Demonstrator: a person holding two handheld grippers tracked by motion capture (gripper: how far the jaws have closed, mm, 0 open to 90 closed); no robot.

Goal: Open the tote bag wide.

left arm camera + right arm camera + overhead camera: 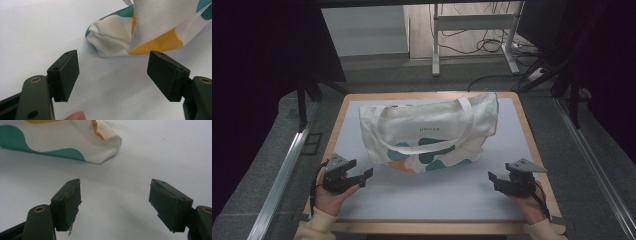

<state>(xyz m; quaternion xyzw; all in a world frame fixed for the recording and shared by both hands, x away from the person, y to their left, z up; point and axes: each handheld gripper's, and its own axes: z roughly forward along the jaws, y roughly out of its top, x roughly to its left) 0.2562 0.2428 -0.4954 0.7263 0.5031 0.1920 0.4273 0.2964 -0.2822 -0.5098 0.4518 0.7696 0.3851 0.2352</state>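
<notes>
A cream tote bag with teal, blue and orange blobs lies flat on the white table mat, handles toward the far side. My left gripper rests near the front left, open, just short of the bag's near left corner. My right gripper sits at the front right, open, its jaws pointing toward the bag's near right corner. Both pairs of jaws hold nothing. A fingertip shows at the bottom of the left gripper view.
The mat lies on a wooden table with a bare rim. Beyond the far edge stand a desk frame and floor cables. Metal rails run along both sides of the table.
</notes>
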